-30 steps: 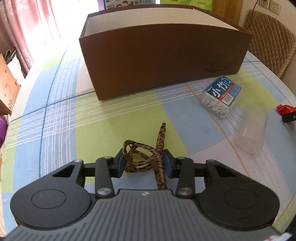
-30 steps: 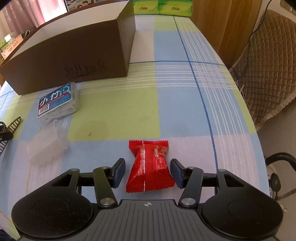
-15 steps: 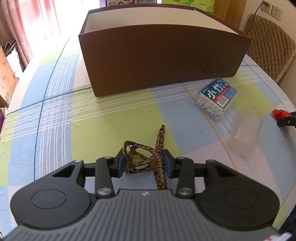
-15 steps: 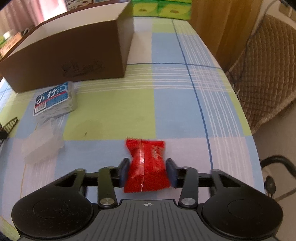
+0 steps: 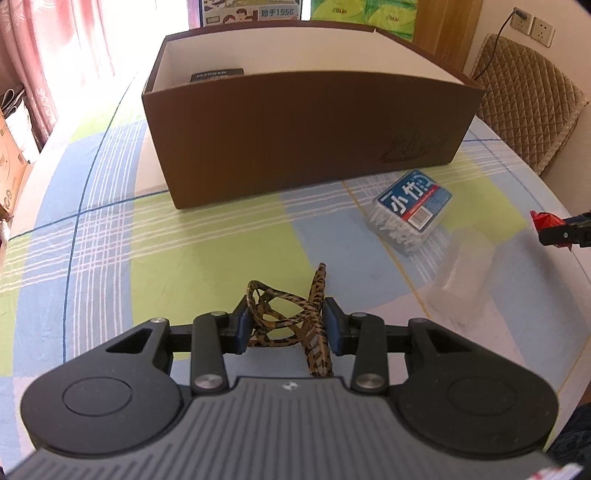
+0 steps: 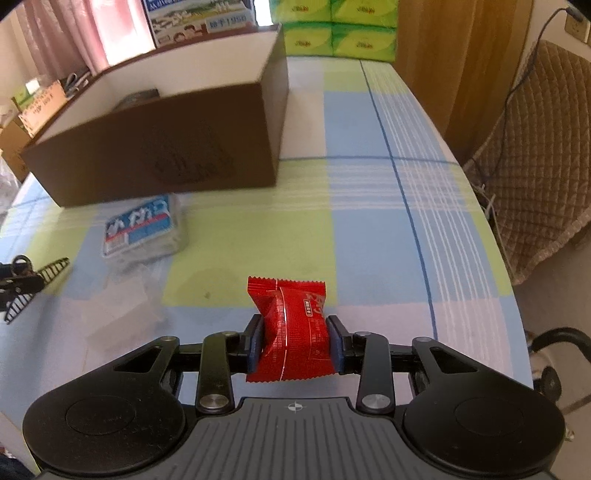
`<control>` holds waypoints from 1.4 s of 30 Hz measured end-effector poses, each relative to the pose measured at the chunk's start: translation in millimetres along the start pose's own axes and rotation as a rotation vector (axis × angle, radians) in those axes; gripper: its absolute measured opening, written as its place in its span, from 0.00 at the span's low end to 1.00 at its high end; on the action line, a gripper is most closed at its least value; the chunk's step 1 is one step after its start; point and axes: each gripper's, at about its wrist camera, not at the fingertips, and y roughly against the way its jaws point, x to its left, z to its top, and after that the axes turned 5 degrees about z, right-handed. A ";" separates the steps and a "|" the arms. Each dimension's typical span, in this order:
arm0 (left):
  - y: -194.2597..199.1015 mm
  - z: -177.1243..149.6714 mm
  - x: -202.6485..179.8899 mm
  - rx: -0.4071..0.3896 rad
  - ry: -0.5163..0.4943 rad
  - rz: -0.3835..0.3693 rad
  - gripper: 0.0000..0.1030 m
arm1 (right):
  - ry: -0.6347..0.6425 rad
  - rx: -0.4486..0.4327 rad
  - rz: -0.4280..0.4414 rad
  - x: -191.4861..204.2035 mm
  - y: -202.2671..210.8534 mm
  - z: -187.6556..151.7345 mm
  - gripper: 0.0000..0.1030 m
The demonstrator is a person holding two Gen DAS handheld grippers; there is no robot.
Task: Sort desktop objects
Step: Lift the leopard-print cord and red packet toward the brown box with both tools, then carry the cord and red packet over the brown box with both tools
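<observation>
We have the left claw (image 5: 286,325) clamped on a leopard-print hair clip (image 5: 291,317) — amber and black spots, its looped strands squeezed between the blue pads (image 5: 242,326), one long prong running back toward the camera and another poking up ahead. Whether the clip is lifted off the checked desk (image 5: 110,236) or resting on it, we cannot tell. Over on the right, the right claw (image 6: 295,341) is closed tight on a red snack packet (image 6: 295,332), glossy foil with crimped sawtooth ends and a small white label, its sides pinched in by the pads. Ahead of both stands the brown cardboard box (image 5: 306,125), open at the top, white inside, with a dark flat item (image 5: 217,75) lying at its far left corner — the tall near wall of the box faces both claws. Between the two claws and the box lies a clear pack with a blue label (image 5: 412,210), white sticks showing through its side, just beside the box's front right corner. Near it, closer to us, sits a frosted clear plastic container (image 5: 460,273), apart from the pack. From the right wrist view the left claw's tip and the clip's toothed edge show at the far left. Green tissue packs (image 6: 336,31) are stacked at the desk's far end, and a quilted chair (image 6: 539,147) stands off the right edge.
</observation>
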 end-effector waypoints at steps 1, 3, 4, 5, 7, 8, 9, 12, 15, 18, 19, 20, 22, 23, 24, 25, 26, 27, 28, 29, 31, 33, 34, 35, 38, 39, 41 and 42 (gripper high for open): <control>1.1 1.5 -0.6 -0.002 0.001 -0.002 0.33 | 0.001 -0.004 0.008 1.9 1.7 1.7 0.32; 4.2 4.8 -1.6 0.001 -0.005 -0.014 0.33 | 0.007 -0.011 0.028 6.0 4.5 5.4 0.32; 5.8 6.7 -2.1 -0.003 -0.004 -0.016 0.33 | 0.009 -0.014 0.040 8.1 5.8 7.4 0.32; 8.0 8.8 -2.5 -0.007 -0.003 -0.018 0.33 | 0.012 -0.016 0.050 10.3 7.0 9.3 0.32; 13.2 12.8 -3.3 -0.018 0.001 -0.025 0.33 | 0.020 -0.022 0.070 14.9 8.9 12.5 0.32; 16.3 15.2 -4.1 -0.025 0.002 -0.029 0.33 | 0.026 -0.026 0.077 17.1 10.0 14.6 0.32; 19.5 17.7 -4.8 -0.033 0.002 -0.031 0.33 | 0.033 -0.028 0.086 19.1 10.9 16.7 0.32; 27.7 25.8 -6.4 -0.057 0.002 -0.039 0.33 | 0.053 -0.038 0.116 26.8 13.6 22.8 0.32; 35.1 35.0 -8.5 -0.085 0.002 -0.043 0.33 | 0.072 -0.055 0.145 33.9 16.1 30.6 0.32; 40.7 45.1 -9.3 -0.112 0.008 -0.051 0.33 | 0.093 -0.069 0.178 40.4 17.8 39.0 0.32; 42.1 48.9 -10.1 -0.122 0.011 -0.055 0.33 | 0.102 -0.073 0.188 43.2 18.2 42.4 0.32; 43.4 52.7 -10.9 -0.130 0.014 -0.060 0.33 | 0.110 -0.076 0.196 45.9 18.2 45.8 0.32; 45.4 59.6 -13.3 -0.144 0.016 -0.068 0.33 | 0.128 -0.080 0.216 51.8 17.4 52.8 0.32; 46.5 63.4 -14.6 -0.151 0.017 -0.073 0.33 | 0.137 -0.082 0.224 54.3 16.8 56.2 0.32; 47.0 66.9 -15.4 -0.157 0.017 -0.078 0.33 | 0.147 -0.085 0.232 57.1 16.6 58.9 0.32; 47.2 71.0 -16.3 -0.161 0.018 -0.084 0.33 | 0.157 -0.089 0.239 59.7 16.2 62.4 0.32; 47.6 75.2 -16.9 -0.166 0.017 -0.088 0.33 | 0.168 -0.094 0.246 62.6 16.0 66.5 0.32; 47.7 79.8 -17.6 -0.174 0.012 -0.089 0.33 | 0.178 -0.101 0.253 65.5 15.9 71.5 0.32; 47.8 84.2 -18.4 -0.182 0.007 -0.088 0.33 | 0.188 -0.109 0.259 67.9 15.7 76.5 0.32; 47.6 89.6 -18.9 -0.190 0.004 -0.088 0.33 | 0.198 -0.117 0.264 69.9 15.9 81.1 0.32; 46.1 101.8 -19.1 -0.204 0.002 -0.090 0.33 | 0.218 -0.139 0.268 74.9 15.8 93.7 0.32; 44.9 114.3 -18.5 -0.223 -0.003 -0.091 0.33 | 0.236 -0.160 0.271 79.1 16.3 105.6 0.32; 44.2 120.8 -17.9 -0.233 -0.005 -0.091 0.33 | 0.246 -0.170 0.273 81.6 15.4 113.2 0.32; 43.3 125.7 -17.1 -0.238 -0.006 -0.091 0.33 | 0.256 -0.177 0.274 83.4 14.6 118.7 0.32; 36.8 145.5 -14.4 -0.249 -0.009 -0.085 0.33 | 0.292 -0.189 0.264 87.6 8.2 136.3 0.32; 33.6 152.0 -13.3 -0.247 -0.009 -0.084 0.33 | 0.300 -0.190 0.261 88.4 5.6 141.6 0.32; 27.2 164.0 -11.1 -0.247 -0.008 -0.081 0.33 | 0.309 -0.192 0.257 89.6 0.5 153.1 0.32; 24.1 169.8 -10.3 -0.246 -0.009 -0.077 0.33 | 0.314 -0.193 0.255 89.3 -1.4 158.3 0.32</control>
